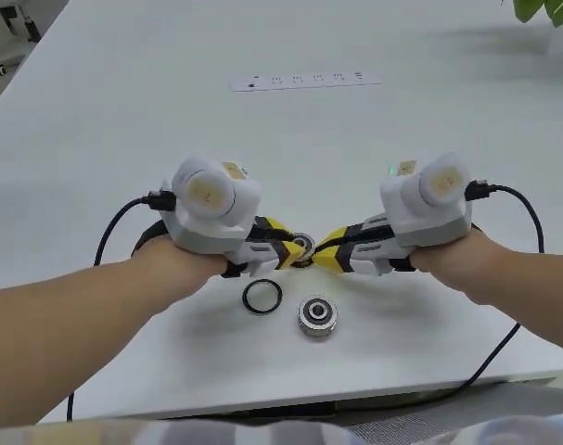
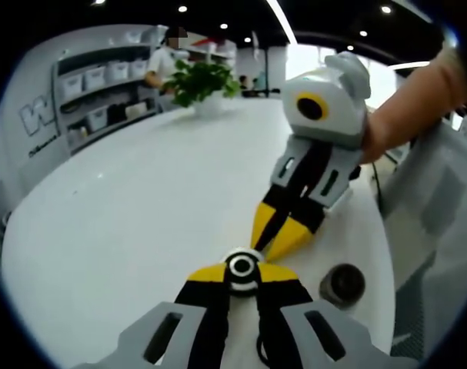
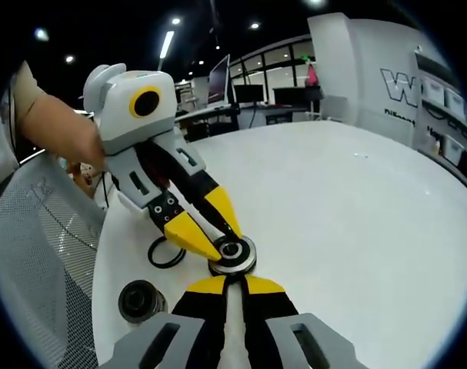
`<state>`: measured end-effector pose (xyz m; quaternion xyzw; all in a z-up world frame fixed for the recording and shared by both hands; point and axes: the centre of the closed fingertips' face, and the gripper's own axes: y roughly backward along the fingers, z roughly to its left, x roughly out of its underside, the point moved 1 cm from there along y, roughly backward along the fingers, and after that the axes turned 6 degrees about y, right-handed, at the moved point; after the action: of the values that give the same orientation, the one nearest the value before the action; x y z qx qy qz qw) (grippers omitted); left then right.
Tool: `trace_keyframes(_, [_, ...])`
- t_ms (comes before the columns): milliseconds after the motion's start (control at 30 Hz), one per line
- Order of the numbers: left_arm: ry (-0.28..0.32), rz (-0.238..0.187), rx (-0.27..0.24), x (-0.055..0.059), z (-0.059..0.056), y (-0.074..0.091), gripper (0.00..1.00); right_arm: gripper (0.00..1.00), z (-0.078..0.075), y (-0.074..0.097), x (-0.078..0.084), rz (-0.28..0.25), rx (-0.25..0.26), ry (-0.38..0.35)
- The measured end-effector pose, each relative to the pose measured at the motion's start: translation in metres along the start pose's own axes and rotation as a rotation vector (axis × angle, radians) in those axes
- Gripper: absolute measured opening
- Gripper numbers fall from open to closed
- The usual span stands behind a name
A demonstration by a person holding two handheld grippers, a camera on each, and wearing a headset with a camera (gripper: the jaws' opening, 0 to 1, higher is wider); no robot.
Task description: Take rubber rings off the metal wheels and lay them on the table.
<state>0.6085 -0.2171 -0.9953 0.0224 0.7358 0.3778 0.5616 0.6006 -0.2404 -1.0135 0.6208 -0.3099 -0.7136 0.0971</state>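
Clamping metal wheel (image 3: 233, 251) in left gripper (image 1: 286, 250), right gripper (image 1: 326, 252) closed at its rim, hold unclear; likely stiff heavy hub, stretchy rubber ring (image 3: 252, 257), pinch outer edge

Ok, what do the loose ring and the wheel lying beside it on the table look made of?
Loose ring: thin, matte black, no glints, so likely rubber. Wheel: silvery, with bright highlights on its rim, so probably bare metal; its centre is dark, material unclear.
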Motion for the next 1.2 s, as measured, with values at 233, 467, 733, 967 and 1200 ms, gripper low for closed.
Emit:
trace_keyframes(233, [0.001, -0.002, -0.003, 0.0, 0.0, 0.0, 0.13, 0.01, 0.0, 0.0, 0.0, -0.011, -0.003, -0.074])
trace_keyframes(467, [-0.006, 0.0, -0.005, 0.0, 0.0, 0.0, 0.13, 0.0, 0.0, 0.005, -0.003, -0.056, -0.016, -0.251])
trace_keyframes(733, [-0.002, 0.001, -0.01, 0.0, 0.0, 0.0, 0.13, 0.0, 0.0, 0.006, -0.004, -0.096, -0.021, -0.427])
trace_keyframes(967, [0.001, 0.006, -0.014, 0.001, 0.001, 0.0, 0.13, 0.0, -0.005, 0.009, -0.01, -0.159, -0.025, -0.57])
trace_keyframes(1200, [0.007, 0.016, -0.02, 0.002, 0.003, 0.0, 0.12, 0.0, -0.004, 0.01, -0.012, -0.184, -0.036, -0.622])
